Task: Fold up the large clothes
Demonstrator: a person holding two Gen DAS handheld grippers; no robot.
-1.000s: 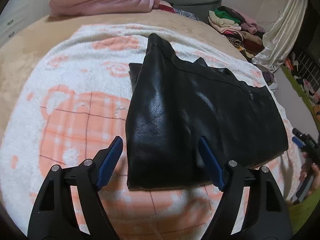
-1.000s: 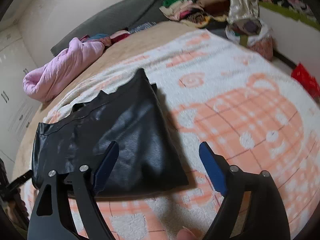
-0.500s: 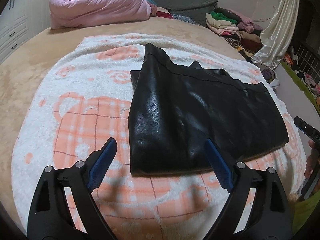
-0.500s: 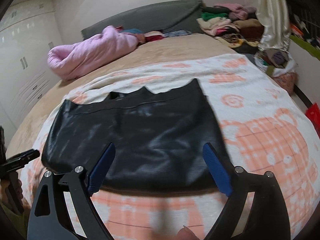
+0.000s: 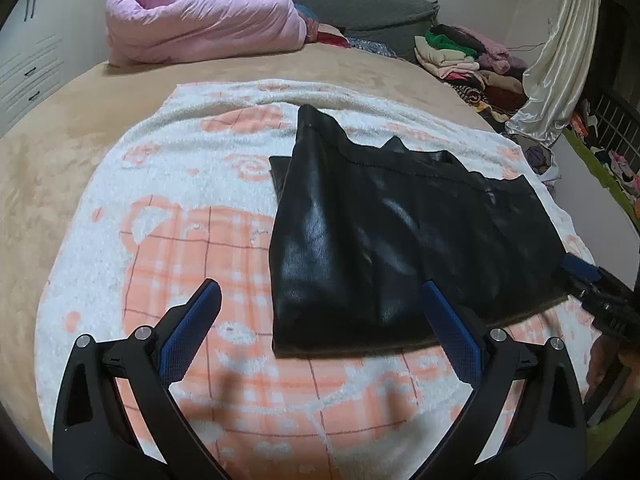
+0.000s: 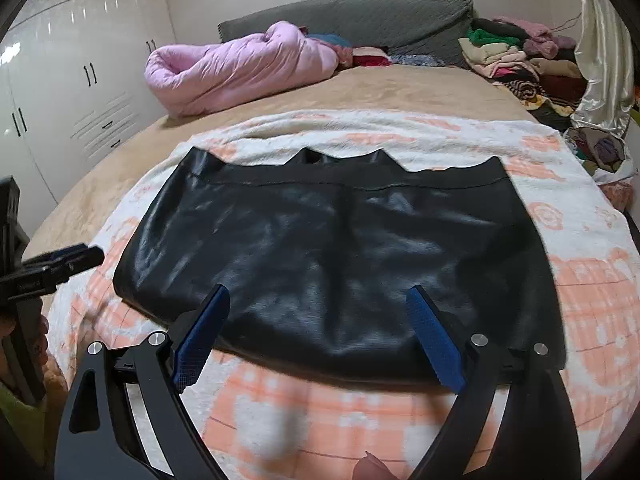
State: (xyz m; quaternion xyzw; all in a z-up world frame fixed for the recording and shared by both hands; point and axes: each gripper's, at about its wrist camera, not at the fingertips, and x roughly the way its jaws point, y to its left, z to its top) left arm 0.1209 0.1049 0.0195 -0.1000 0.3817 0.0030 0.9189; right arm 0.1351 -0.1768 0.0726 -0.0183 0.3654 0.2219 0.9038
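The black leather-look garment (image 6: 336,272) lay folded flat on the white-and-orange blanket (image 5: 192,240), which covered the near part of the tan bed (image 5: 48,168); its waistband edge pointed toward the headboard and its folded near edge ran just ahead of both tools. Left gripper (image 5: 320,324): jaws opening, nothing between them — it hovered over the garment's near left corner, one finger above bare blanket, the other above the leather. Right gripper (image 6: 318,334): jaws spread wide and empty, hanging over the middle of the near edge, pads clear of the fabric. Judged step: release done, next fold being lined up. To do it well, each gripper should probably take one near corner, pinching all stacked layers at once, since the slick surface looked likely to let layers slide apart; lift both ends together so that the fold line stays straight. Edges: a lower layer stuck out past the left side near the waistband in the left wrist view, so the stack was not quite square. Room: open blanket lay to the left and beyond the waistband; the pink duvet (image 6: 240,68) and the clothes pile (image 6: 516,56) sat well apart at the far end — no obstruction to a fold carried away from the person.
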